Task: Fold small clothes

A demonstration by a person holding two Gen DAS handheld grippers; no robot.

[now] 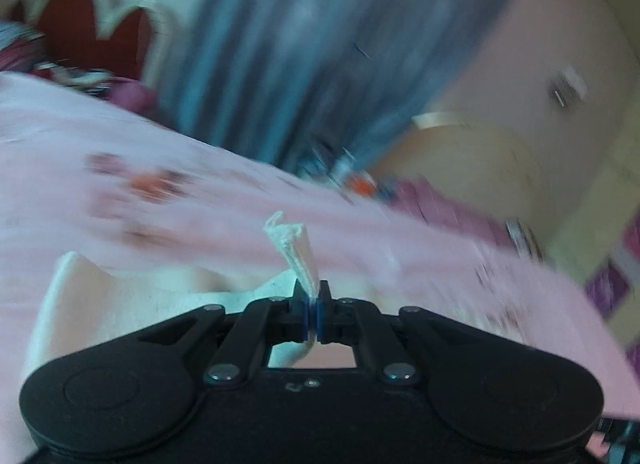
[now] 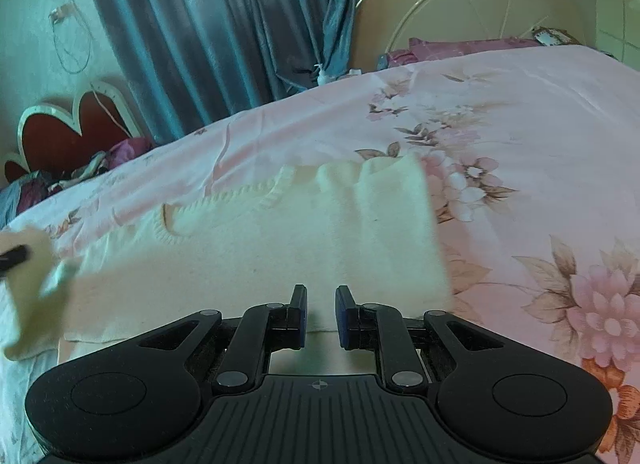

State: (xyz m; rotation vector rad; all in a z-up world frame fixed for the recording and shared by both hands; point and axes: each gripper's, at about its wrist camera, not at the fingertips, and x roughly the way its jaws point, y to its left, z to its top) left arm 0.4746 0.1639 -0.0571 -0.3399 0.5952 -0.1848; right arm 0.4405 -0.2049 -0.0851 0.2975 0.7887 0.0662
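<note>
A cream knitted garment (image 2: pixel 280 240) lies spread on the pink flowered bed sheet (image 2: pixel 520 112). My left gripper (image 1: pixel 312 288) is shut on a thin ribbed edge of the garment (image 1: pixel 298 252), which sticks up past the fingertips, and the cloth trails down to the left. In the right wrist view that lifted part (image 2: pixel 36 284) hangs blurred at the far left. My right gripper (image 2: pixel 321 292) sits at the garment's near hem with its jaws a narrow gap apart. Cream cloth fills that gap, and the pads appear to pinch it.
Blue curtains (image 2: pixel 208 24) hang behind the bed. A red heart-shaped headboard (image 2: pixel 72 124) with a pile of purple clothes (image 2: pixel 120 152) is at the left. A cream round footboard (image 2: pixel 472 4) and a purple pillow (image 2: pixel 460 46) are at the right.
</note>
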